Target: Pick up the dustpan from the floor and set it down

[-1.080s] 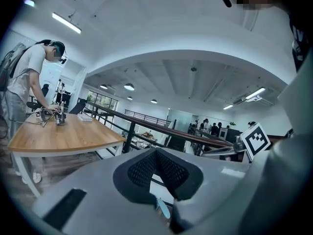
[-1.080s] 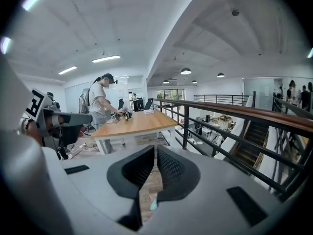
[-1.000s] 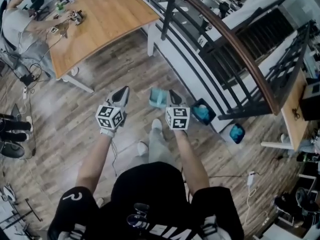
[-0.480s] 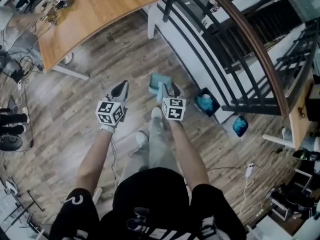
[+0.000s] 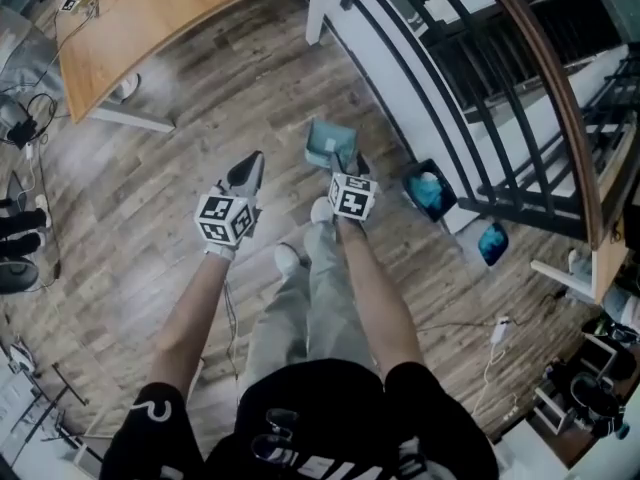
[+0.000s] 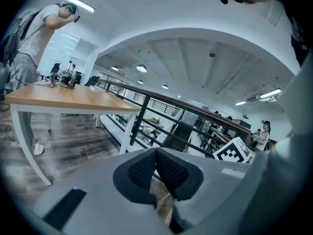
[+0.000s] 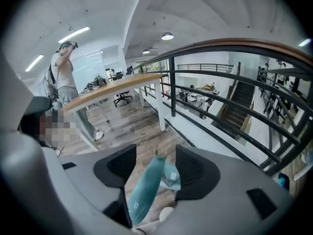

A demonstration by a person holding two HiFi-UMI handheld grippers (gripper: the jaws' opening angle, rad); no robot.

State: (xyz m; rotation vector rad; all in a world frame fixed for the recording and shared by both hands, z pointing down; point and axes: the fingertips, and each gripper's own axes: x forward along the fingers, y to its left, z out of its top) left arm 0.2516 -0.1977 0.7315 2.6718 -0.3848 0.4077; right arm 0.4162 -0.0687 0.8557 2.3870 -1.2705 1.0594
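Right gripper letting go of the dustpan

The right gripper [image 5: 345, 164] is opening its jaws around the teal dustpan [image 5: 324, 142] handle; the pan is sitting at the floor [image 5: 200, 118] edge by the railing [image 5: 450, 88]. The left gripper [image 5: 246, 171] is hanging clenched and empty.

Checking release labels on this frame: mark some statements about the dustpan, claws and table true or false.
1. The dustpan handle stands between the right claw's jaws. True; that claw is opening and does not press on it.
2. The left claw grips a brush. False: it is shut and empty.
3. The dustpan is red. False: it is teal.
4. A wooden table stands on the plank floor. True.
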